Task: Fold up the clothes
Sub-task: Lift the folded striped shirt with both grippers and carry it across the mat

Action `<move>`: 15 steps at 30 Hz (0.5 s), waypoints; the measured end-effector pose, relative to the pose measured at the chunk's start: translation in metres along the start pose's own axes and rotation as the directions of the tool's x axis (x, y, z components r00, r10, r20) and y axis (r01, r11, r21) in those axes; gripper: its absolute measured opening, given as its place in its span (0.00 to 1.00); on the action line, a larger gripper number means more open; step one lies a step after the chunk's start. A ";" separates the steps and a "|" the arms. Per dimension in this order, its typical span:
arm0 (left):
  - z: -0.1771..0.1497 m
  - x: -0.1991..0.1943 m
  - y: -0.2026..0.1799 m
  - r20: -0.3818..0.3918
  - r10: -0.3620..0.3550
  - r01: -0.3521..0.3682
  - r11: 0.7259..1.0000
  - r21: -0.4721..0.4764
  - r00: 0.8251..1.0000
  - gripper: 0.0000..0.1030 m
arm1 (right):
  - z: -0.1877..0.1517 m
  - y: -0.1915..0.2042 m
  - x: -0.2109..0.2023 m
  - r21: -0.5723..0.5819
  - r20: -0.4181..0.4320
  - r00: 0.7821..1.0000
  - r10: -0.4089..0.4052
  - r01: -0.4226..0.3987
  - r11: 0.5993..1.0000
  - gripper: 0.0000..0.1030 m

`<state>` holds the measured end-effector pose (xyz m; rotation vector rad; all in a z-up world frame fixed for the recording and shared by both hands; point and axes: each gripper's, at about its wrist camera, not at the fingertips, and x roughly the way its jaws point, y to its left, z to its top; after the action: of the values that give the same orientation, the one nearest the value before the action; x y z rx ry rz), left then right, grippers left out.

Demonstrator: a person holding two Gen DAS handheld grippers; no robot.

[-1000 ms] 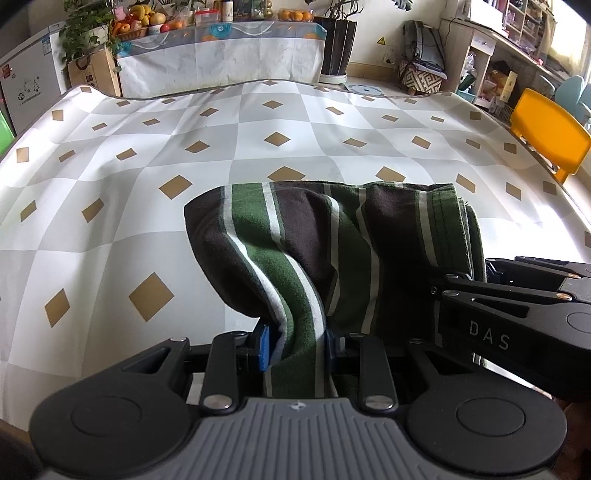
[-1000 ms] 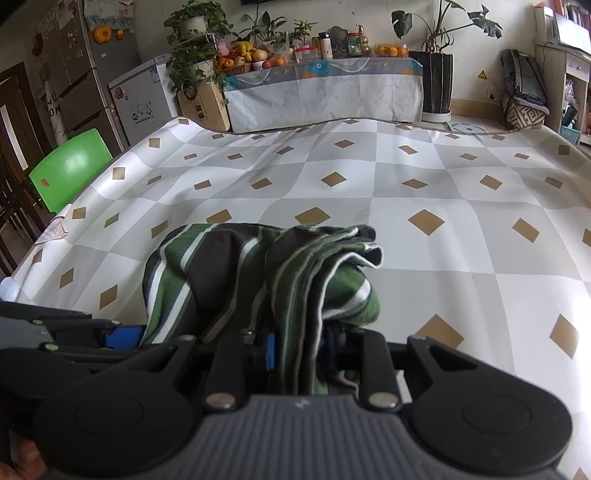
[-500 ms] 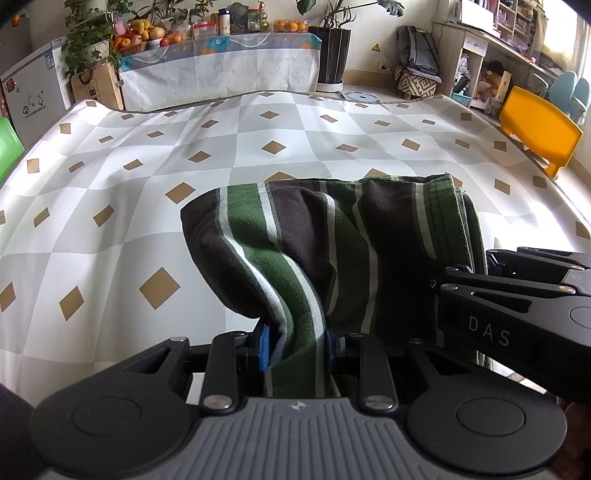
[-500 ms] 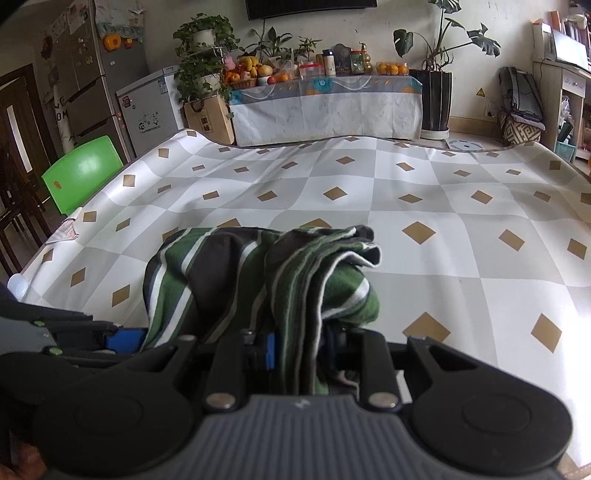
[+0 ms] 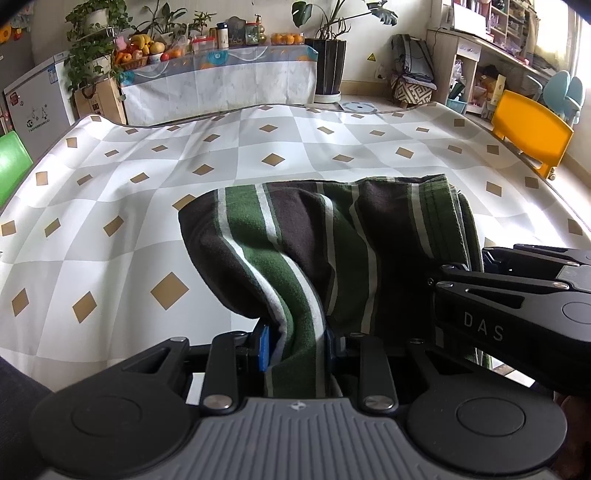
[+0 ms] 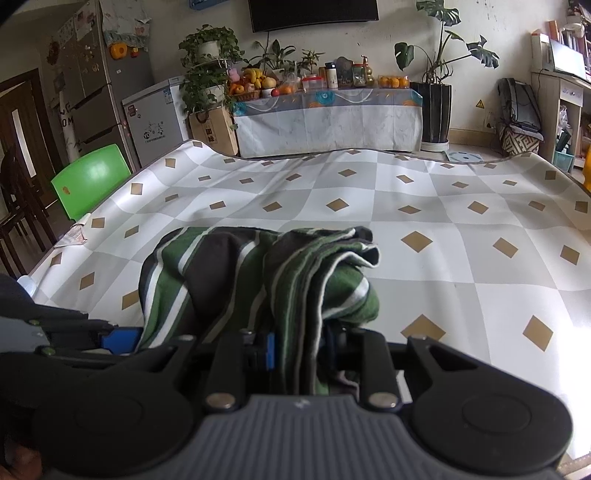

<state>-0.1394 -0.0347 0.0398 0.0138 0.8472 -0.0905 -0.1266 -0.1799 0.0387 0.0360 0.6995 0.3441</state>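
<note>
Over checkered table [image 5: 110, 206] | striped garment [image 5: 332, 236] long axis spans both grippers | left gripper [image 5: 295, 341], right gripper [image 6: 301, 345] clamping it

A wide table cover [image 6: 424, 206] in white and grey checks with tan diamonds fills the foreground, its far edge rippled; beyond it a side table [image 6: 328, 118] draped in pale cloth bears fruit, jars and bottles; leafy plants [image 6: 207, 59] crowd its left end above a cardboard box [image 6: 214, 129]; a tall plant in a black pot [image 6: 436, 110] stands at its right; a dark screen [image 6: 314, 13] hangs on the pale wall; a white chest freezer [image 6: 155, 122] and a grey fridge [image 6: 96, 81] stand left, a green chair [image 6: 92, 181] nearer; an orange chair [image 5: 532, 129] and cluttered shelves [image 5: 480, 48] sit right, where bright daylight enters.
</note>
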 end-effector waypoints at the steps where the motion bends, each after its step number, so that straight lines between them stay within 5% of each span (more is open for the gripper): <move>1: -0.001 -0.002 0.000 0.002 0.001 -0.001 1.000 0.001 1.000 0.25 | 0.000 0.001 -0.001 -0.002 0.001 1.000 0.001 -0.001 1.000 0.22; 15: -0.004 -0.014 -0.001 0.016 0.011 -0.011 1.000 0.005 1.000 0.25 | -0.004 0.007 -0.013 -0.010 0.019 1.000 0.003 -0.003 1.000 0.22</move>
<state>-0.1519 -0.0349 0.0479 0.0226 0.8311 -0.0824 -0.1409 -0.1782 0.0448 0.0306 0.6789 0.3503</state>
